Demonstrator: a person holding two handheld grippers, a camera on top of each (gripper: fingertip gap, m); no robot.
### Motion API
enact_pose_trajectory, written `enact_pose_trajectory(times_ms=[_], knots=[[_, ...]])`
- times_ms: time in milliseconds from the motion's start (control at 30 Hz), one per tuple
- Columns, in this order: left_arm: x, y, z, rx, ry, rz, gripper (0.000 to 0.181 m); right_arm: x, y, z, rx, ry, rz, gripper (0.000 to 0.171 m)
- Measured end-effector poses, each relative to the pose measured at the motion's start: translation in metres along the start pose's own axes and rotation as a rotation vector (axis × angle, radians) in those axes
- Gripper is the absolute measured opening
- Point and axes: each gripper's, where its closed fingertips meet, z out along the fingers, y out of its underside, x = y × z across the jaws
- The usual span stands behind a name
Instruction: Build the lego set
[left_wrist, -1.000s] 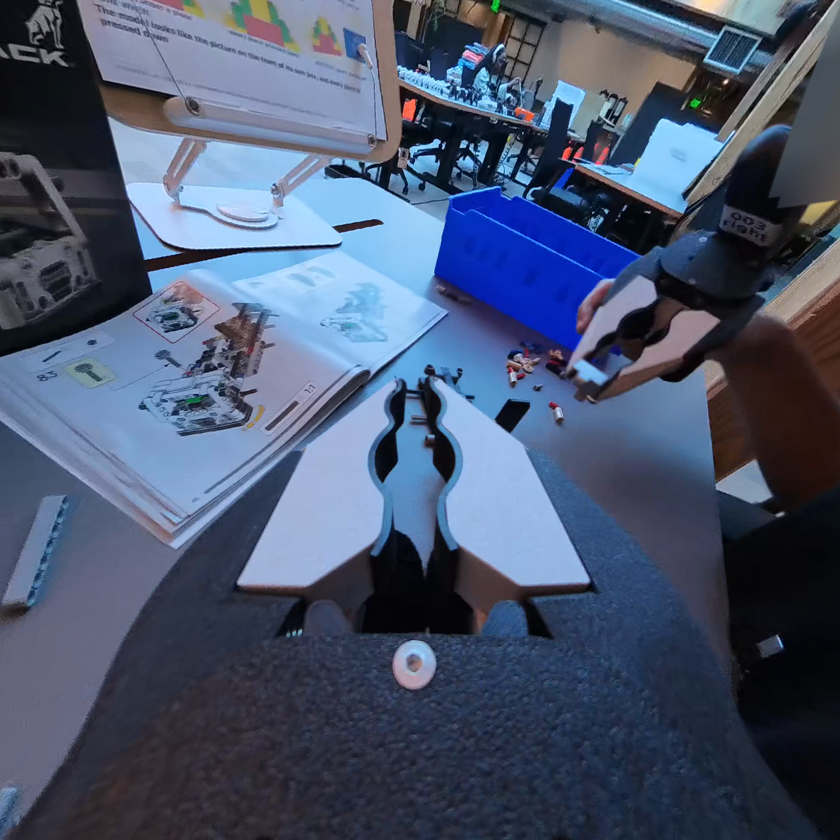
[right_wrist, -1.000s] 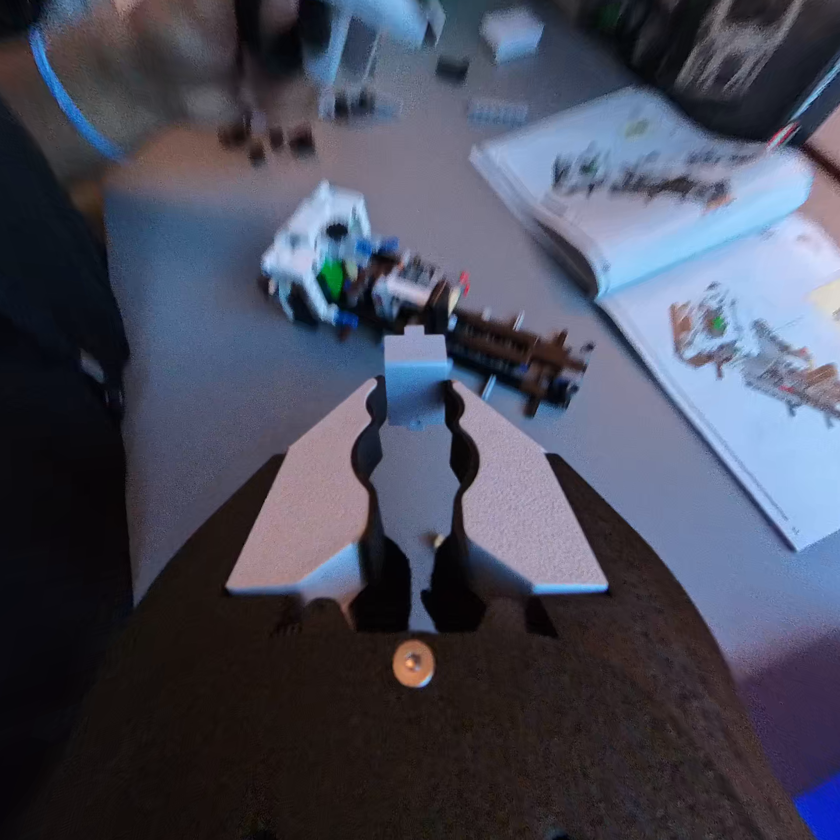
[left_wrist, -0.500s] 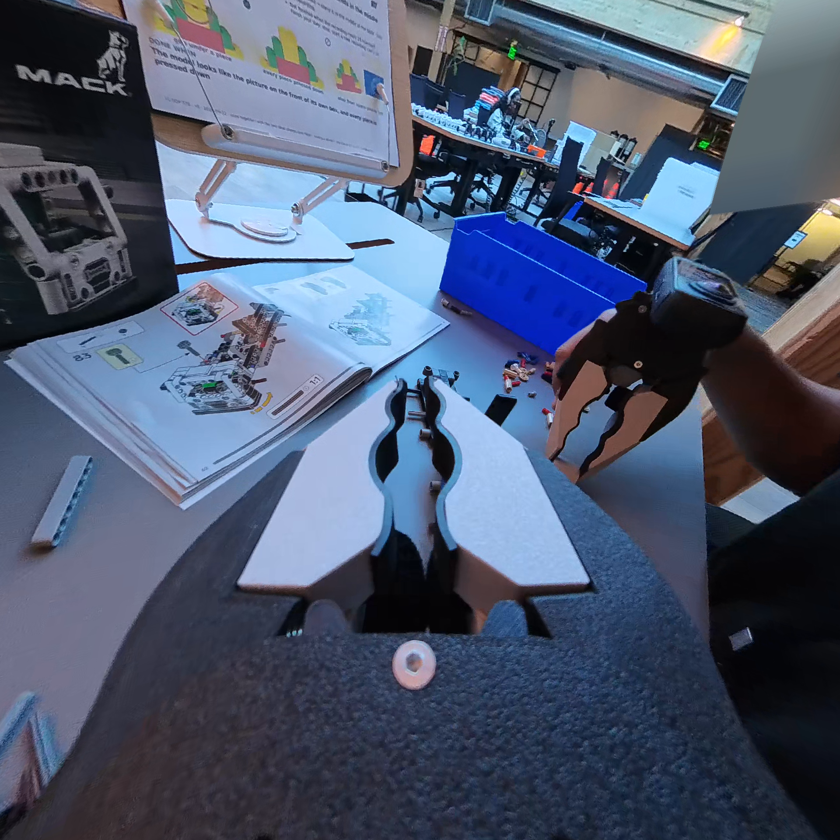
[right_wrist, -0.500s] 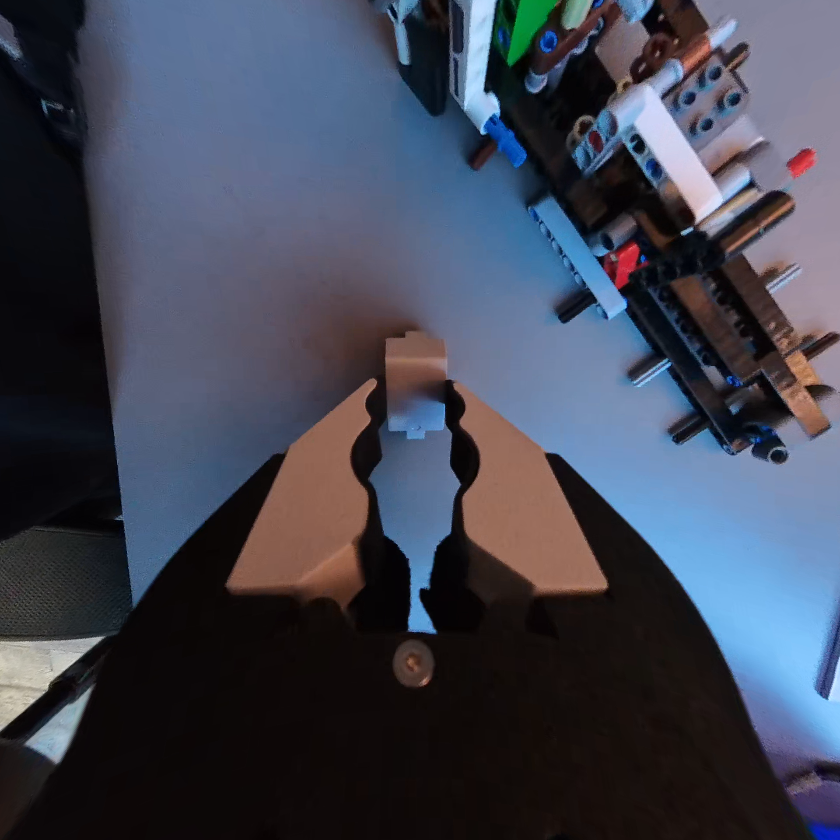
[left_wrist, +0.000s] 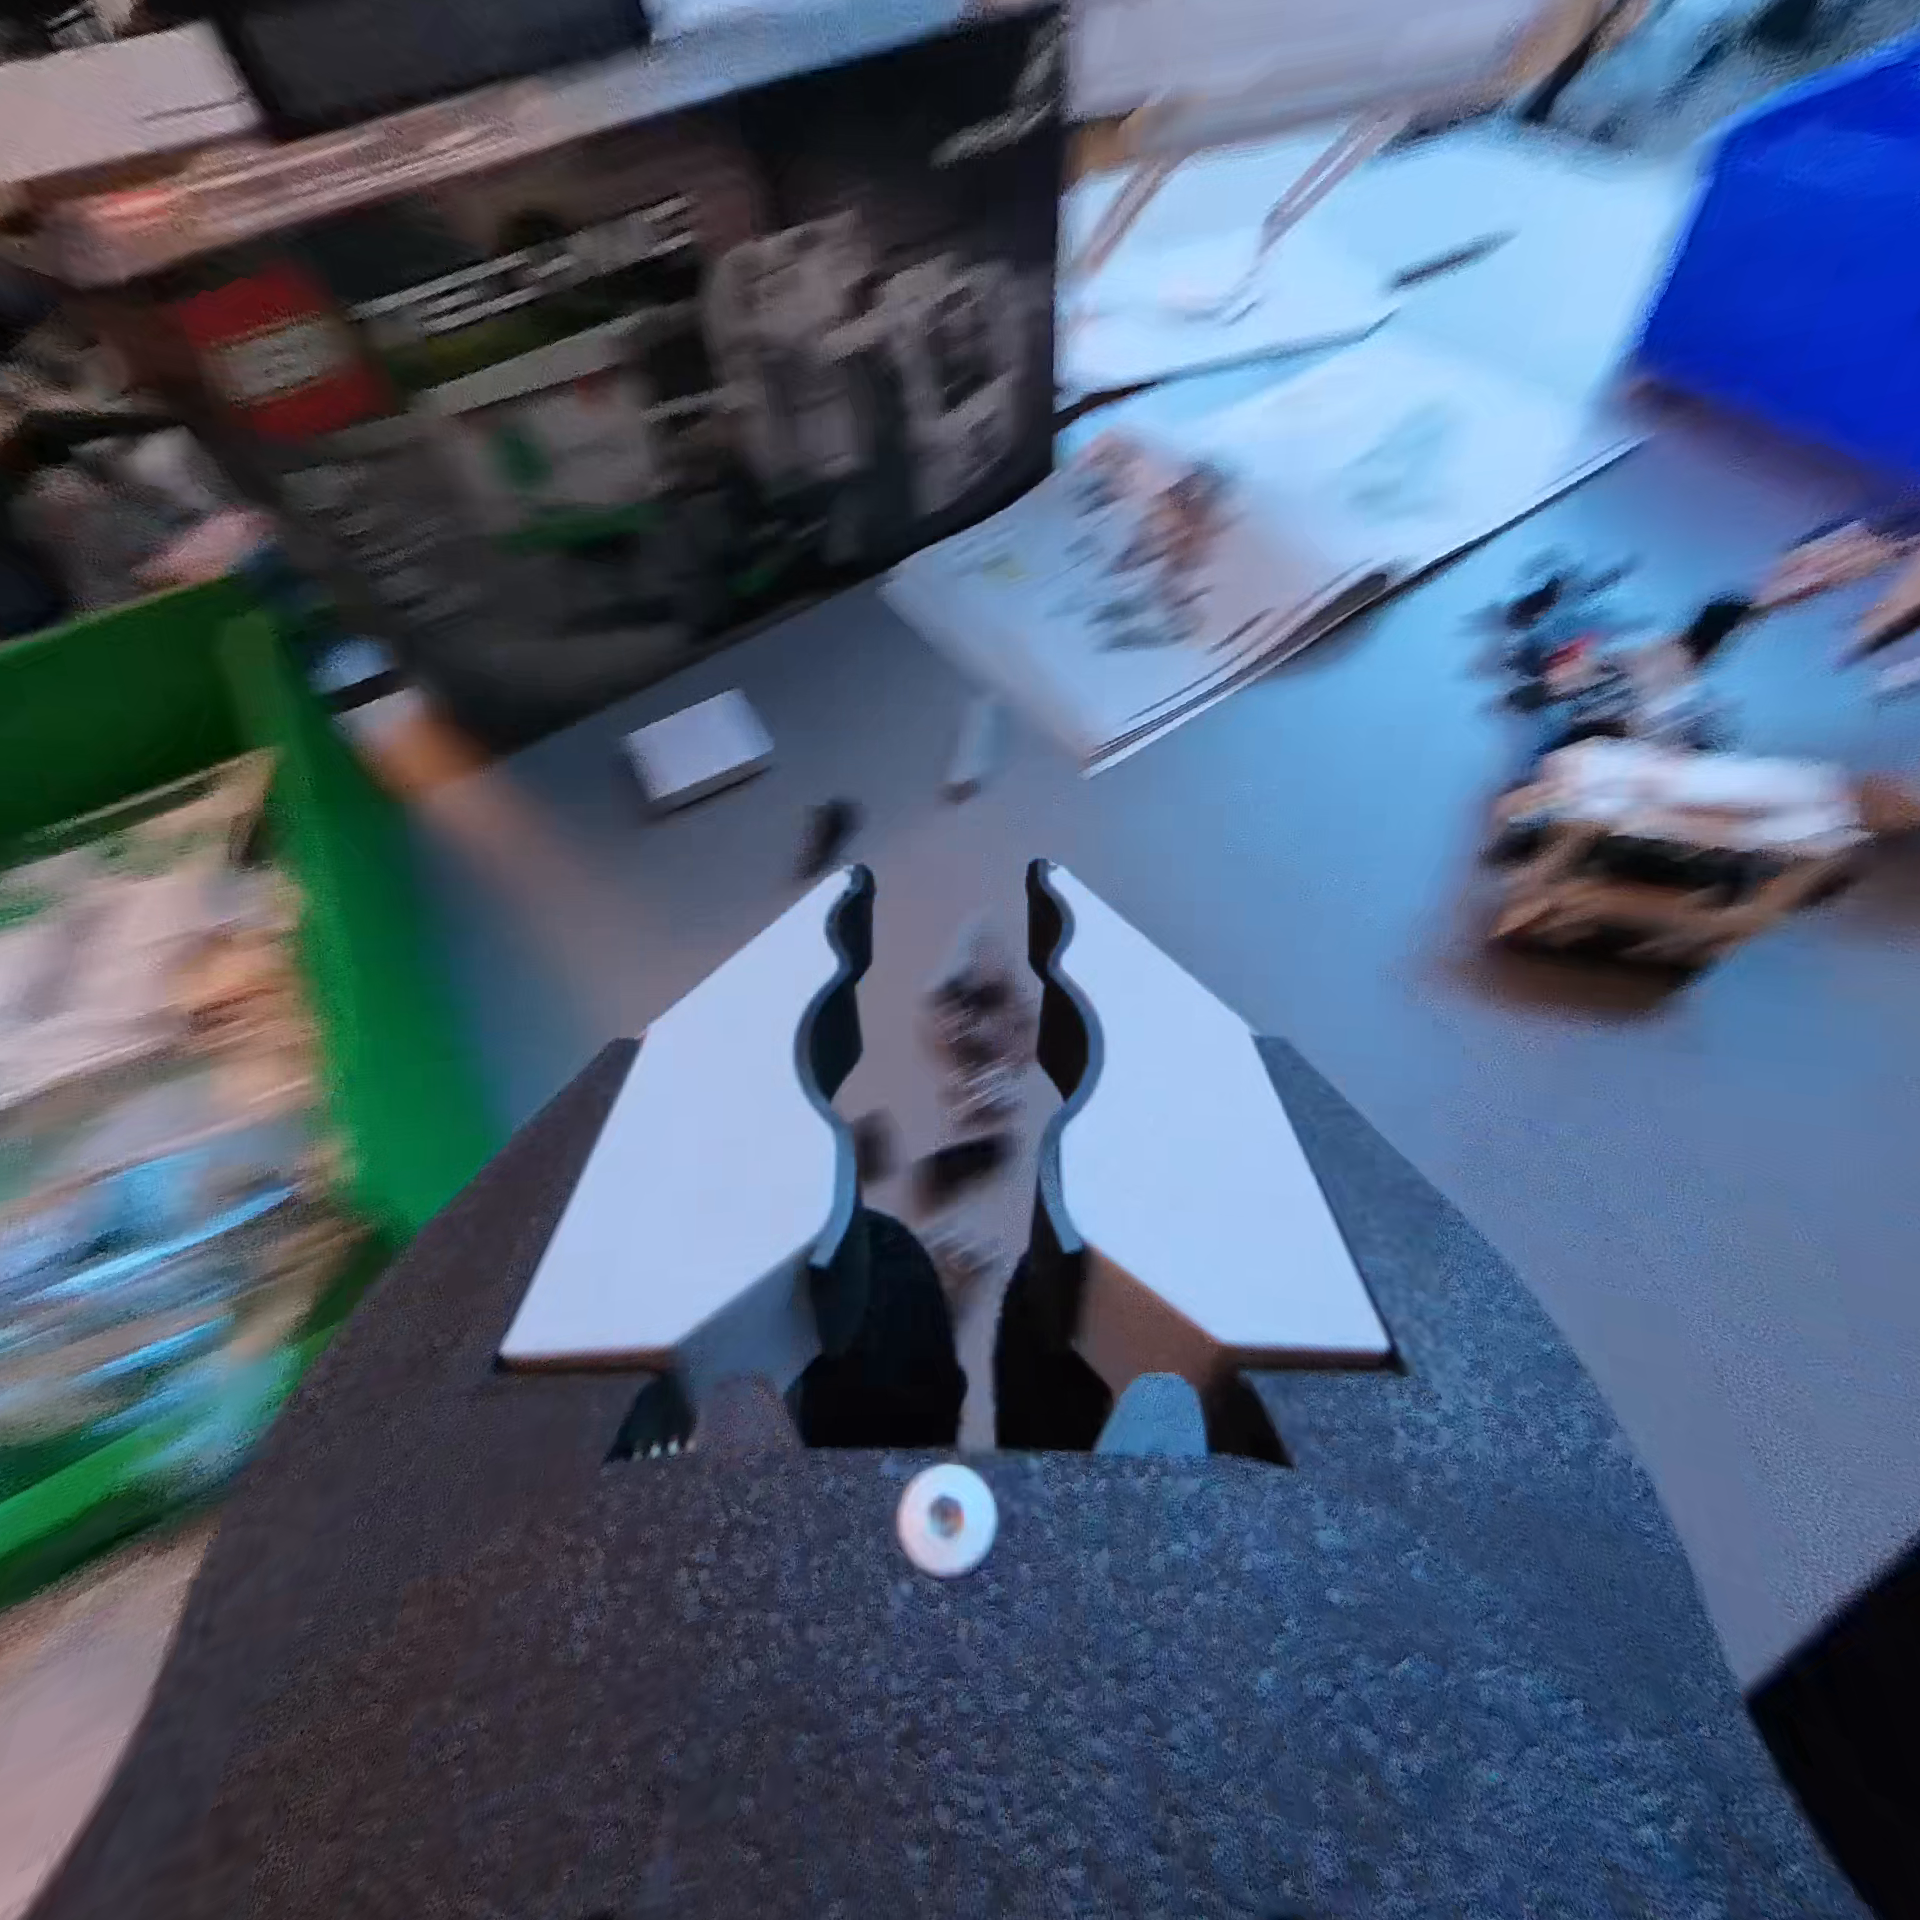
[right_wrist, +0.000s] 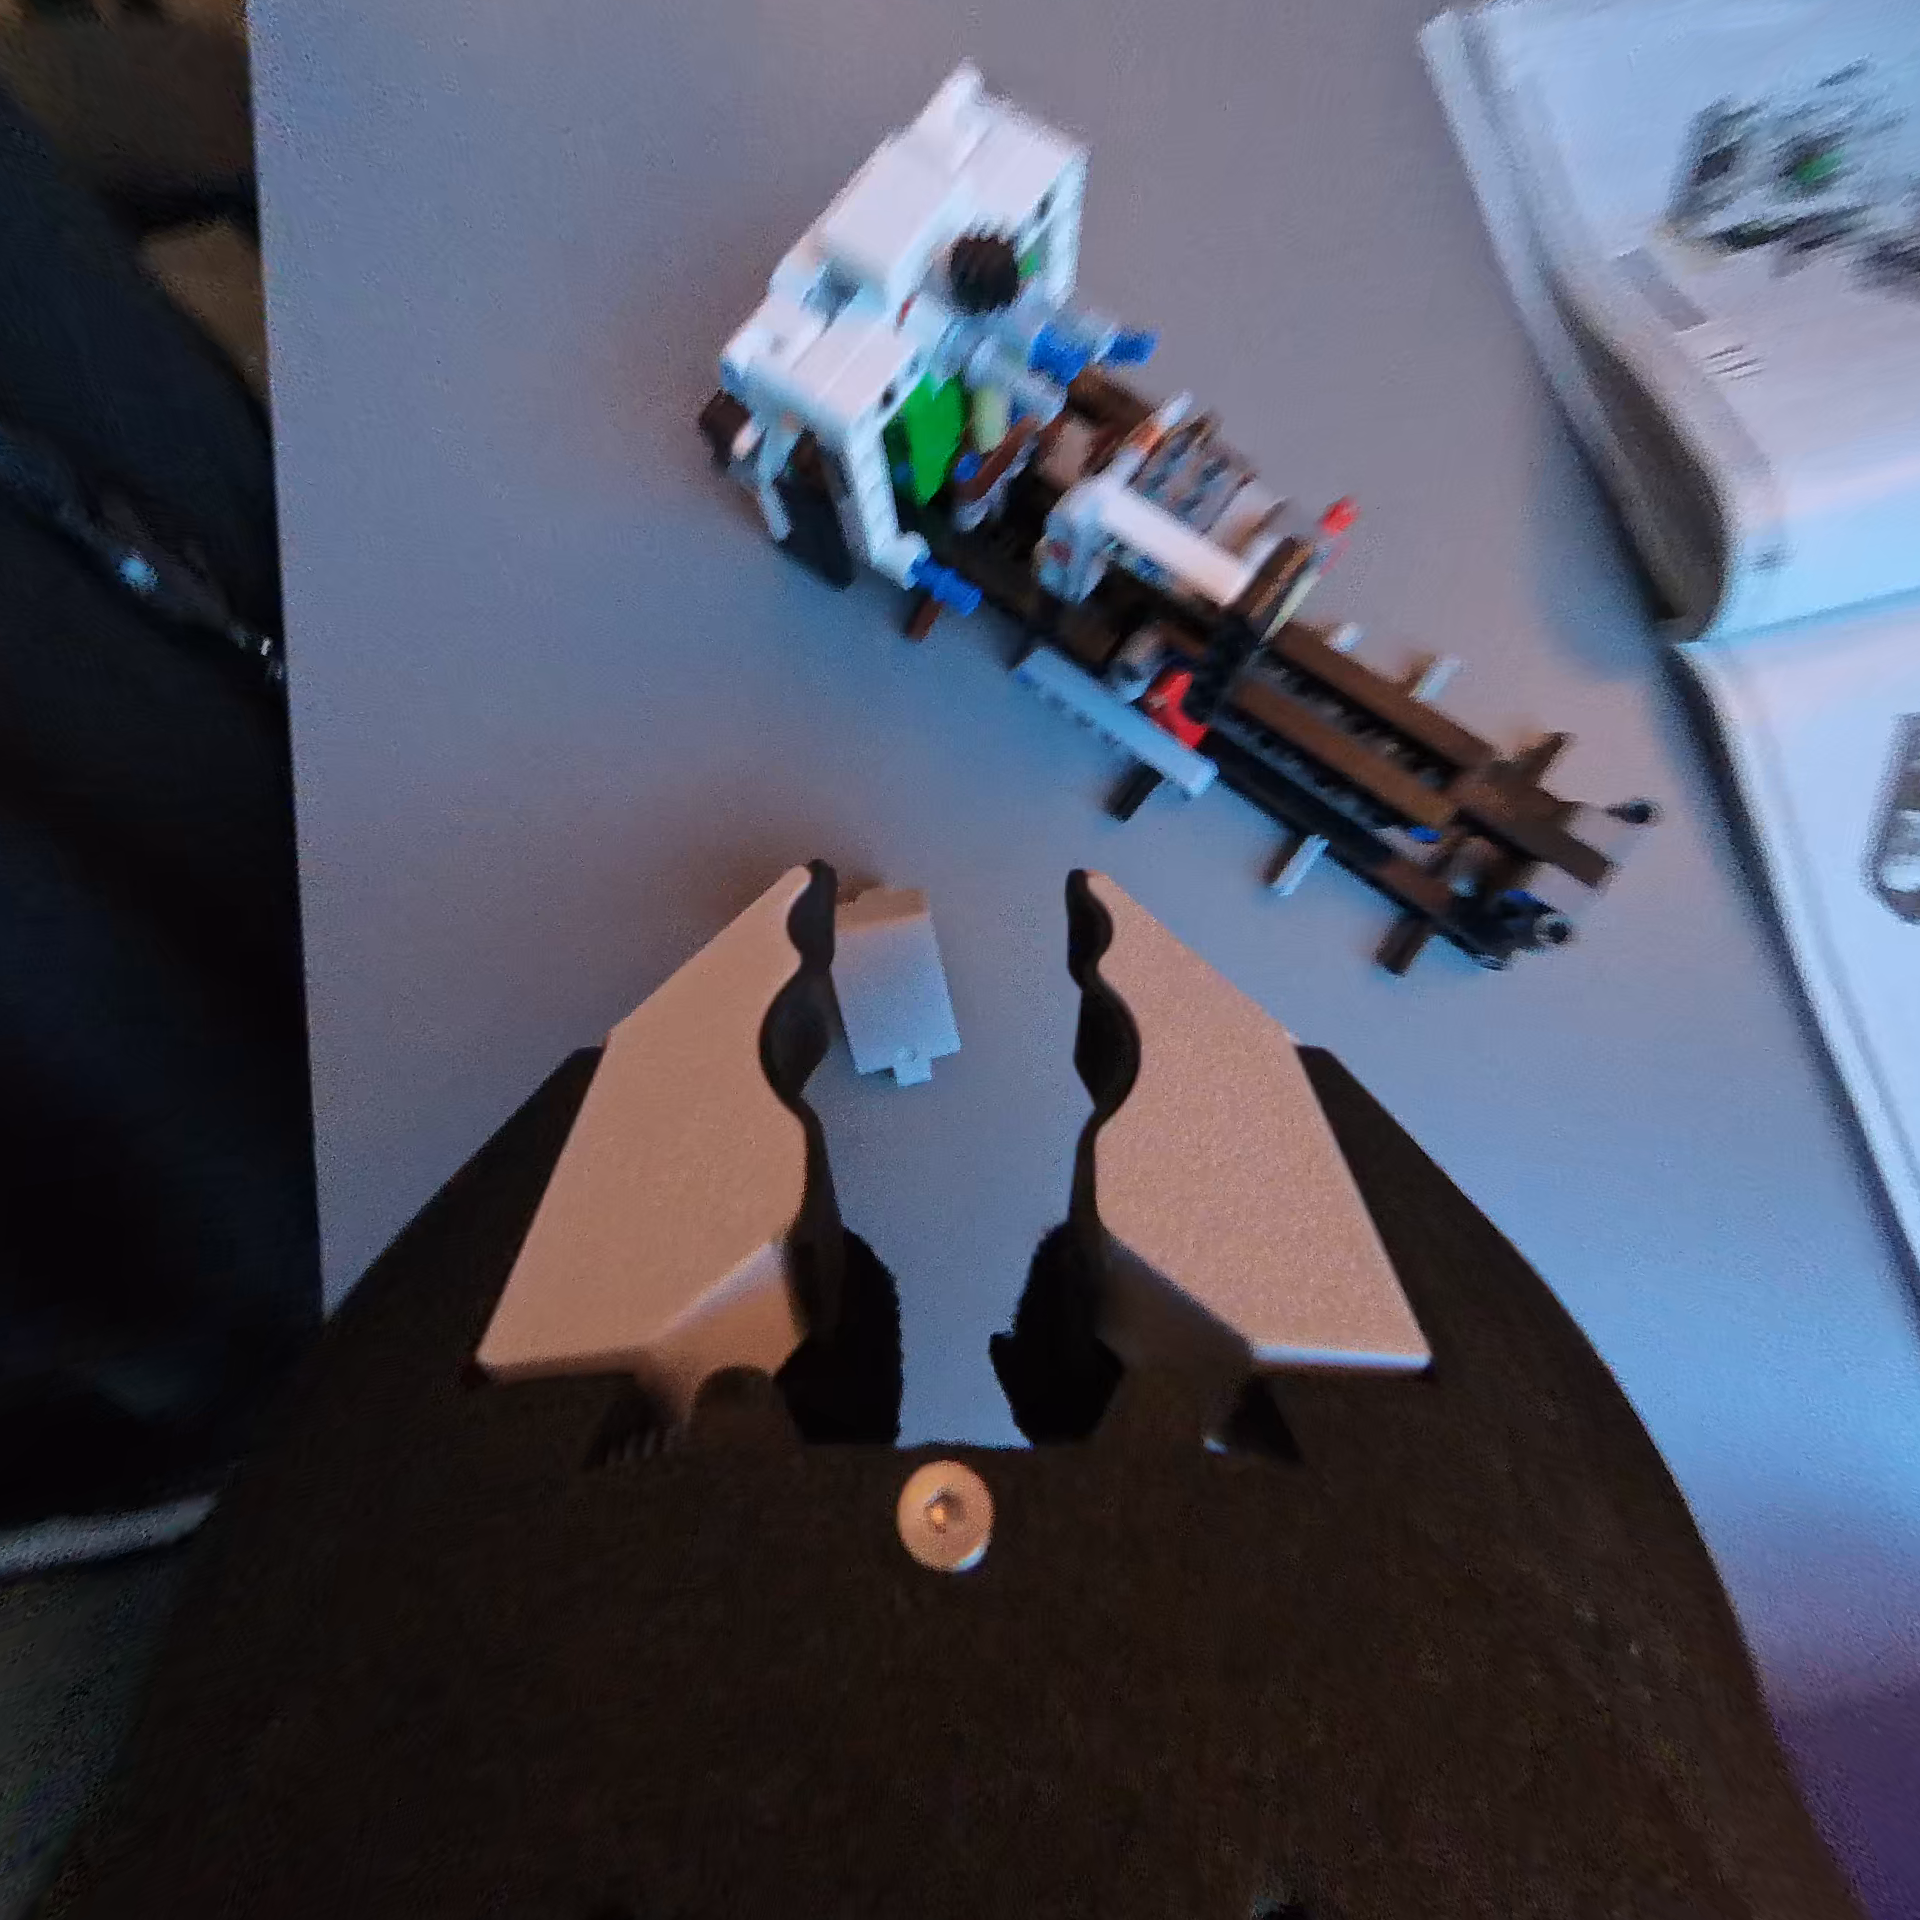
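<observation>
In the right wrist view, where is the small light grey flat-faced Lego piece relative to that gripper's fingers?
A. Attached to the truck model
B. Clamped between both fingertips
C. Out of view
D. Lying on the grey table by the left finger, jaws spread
D: the small light grey flat-faced Lego piece lies on the grey table beside the left finger of the right gripper, whose jaws stand apart.

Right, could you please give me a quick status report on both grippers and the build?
Left gripper open, empty. Right gripper open; small grey panel piece on grey table. Half-built white-and-black truck model beyond, untouched.
</observation>
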Motion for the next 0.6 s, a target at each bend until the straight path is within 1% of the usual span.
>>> enact_pose_trajectory(times_ms=[33,67,133,200,267,300,333,367,400,467,533,600], knots=[[-0.034,0.005,-0.011,-0.071,-0.079,0.041,0.028,0.003,-0.005,-0.004,0.041,0.037,0.026,0.044],[-0.069,0.009,-0.02,-0.137,-0.15,0.07,0.03,0.006,-0.011,-0.008,0.081,0.069,0.057,0.043],[-0.131,0.016,-0.022,-0.254,-0.212,0.056,0.038,0.004,-0.024,-0.011,0.174,0.086,0.121,0.043],[-0.187,0.019,-0.005,-0.334,-0.233,-0.028,0.04,-0.003,-0.039,-0.011,0.268,0.068,0.172,0.042],[-0.239,0.026,0.017,-0.42,-0.292,-0.039,0.041,-0.012,-0.053,-0.01,0.334,0.045,0.203,0.041],[-0.254,0.037,0.028,-0.5,-0.289,-0.035,0.048,-0.017,-0.058,-0.009,0.355,0.035,0.209,0.042],[-0.259,0.047,0.04,-0.566,-0.24,-0.06,0.055,-0.022,-0.063,-0.008,0.37,0.034,0.21,0.041],[-0.259,0.051,0.052,-0.59,-0.179,-0.099,0.05,-0.026,-0.066,-0.008,0.376,0.042,0.206,0.041],[-0.263,0.053,0.059,-0.604,-0.156,-0.115,0.046,-0.029,-0.068,-0.009,0.38,0.053,0.199,0.041],[-0.272,0.062,0.067,-0.67,-0.155,-0.102,0.047,-0.036,-0.069,-0.01,0.388,0.075,0.19,0.041],[-0.264,0.068,0.074,-0.709,-0.076,-0.12,0.043,-0.041,-0.066,-0.012,0.391,0.084,0.199,0.04],[-0.263,0.076,0.075,-0.757,-0.065,-0.105,0.044,-0.044,-0.06,-0.014,0.387,0.082,0.22,0.04]])
